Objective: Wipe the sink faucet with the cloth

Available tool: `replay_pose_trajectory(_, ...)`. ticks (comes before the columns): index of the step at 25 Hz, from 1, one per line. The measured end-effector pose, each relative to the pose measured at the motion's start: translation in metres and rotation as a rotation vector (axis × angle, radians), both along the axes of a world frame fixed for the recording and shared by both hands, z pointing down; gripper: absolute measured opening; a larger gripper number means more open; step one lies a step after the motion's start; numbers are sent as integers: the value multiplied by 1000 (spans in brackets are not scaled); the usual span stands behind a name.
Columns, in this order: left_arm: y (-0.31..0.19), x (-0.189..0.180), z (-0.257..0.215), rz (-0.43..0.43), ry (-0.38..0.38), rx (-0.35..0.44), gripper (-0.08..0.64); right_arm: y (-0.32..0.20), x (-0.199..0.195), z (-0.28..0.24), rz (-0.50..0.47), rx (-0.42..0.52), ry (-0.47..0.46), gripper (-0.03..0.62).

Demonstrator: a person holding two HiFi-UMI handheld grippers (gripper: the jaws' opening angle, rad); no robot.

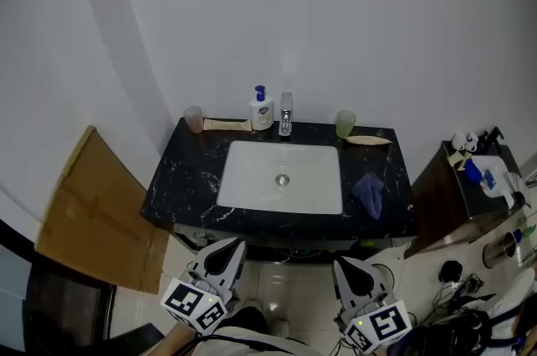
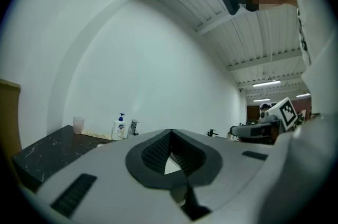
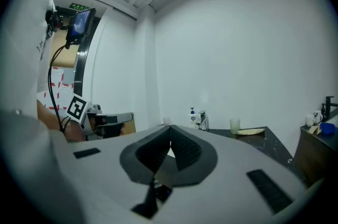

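Note:
The chrome faucet point(image 1: 286, 121) stands at the back of a white sink point(image 1: 252, 178) set in a black marble counter point(image 1: 176, 186). A crumpled blue-purple cloth point(image 1: 369, 193) lies on the counter to the right of the basin. Both grippers hang level in front of the counter, below its front edge and well short of the cloth and faucet. My left gripper point(image 1: 237, 245) point(image 2: 170, 131) is shut with nothing in it. My right gripper point(image 1: 337, 262) point(image 3: 170, 127) is shut and empty too. The faucet point(image 2: 134, 127) point(image 3: 203, 120) shows small and far off in both gripper views.
A soap bottle point(image 1: 262, 109), a pink cup point(image 1: 194, 119) and a green cup point(image 1: 345, 123) line the back of the counter. A cardboard sheet point(image 1: 84, 203) leans at the left. A dark side cabinet point(image 1: 457, 195) with bottles stands at the right, with cables on the floor.

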State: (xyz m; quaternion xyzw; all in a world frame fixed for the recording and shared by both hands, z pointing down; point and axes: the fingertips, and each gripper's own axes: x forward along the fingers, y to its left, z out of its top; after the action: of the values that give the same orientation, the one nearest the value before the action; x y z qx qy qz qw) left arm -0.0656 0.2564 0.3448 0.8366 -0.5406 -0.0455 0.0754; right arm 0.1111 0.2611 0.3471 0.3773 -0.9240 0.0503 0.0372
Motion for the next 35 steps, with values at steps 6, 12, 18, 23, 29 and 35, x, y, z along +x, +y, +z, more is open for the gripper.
replay_pose_trajectory(6,-23,-4,7,7,9,-9,2,-20,-8,4,-11,-14,5,5)
replay_pose_trajectory(12,-69,-12,9,25,6,-20,2,-60,-19,14,-16,-40,6,5)
replay_pose_trajectory(18,-133,-30,4,72,6,-11,2,-119,-40,7,16,-27,13,5)
replay_pose_trajectory(23,-188,-41,-4,129,7,-1,2,-166,-59,-2,59,-11,10,5)
replay_pose_trajectory(29,-229,-49,-2,196,18,-5,2,-205,-77,-3,99,-14,5,5)
replay_pose_trajectory(35,-260,-57,5,233,21,-15,2,-236,-84,1,145,-15,-2,5)
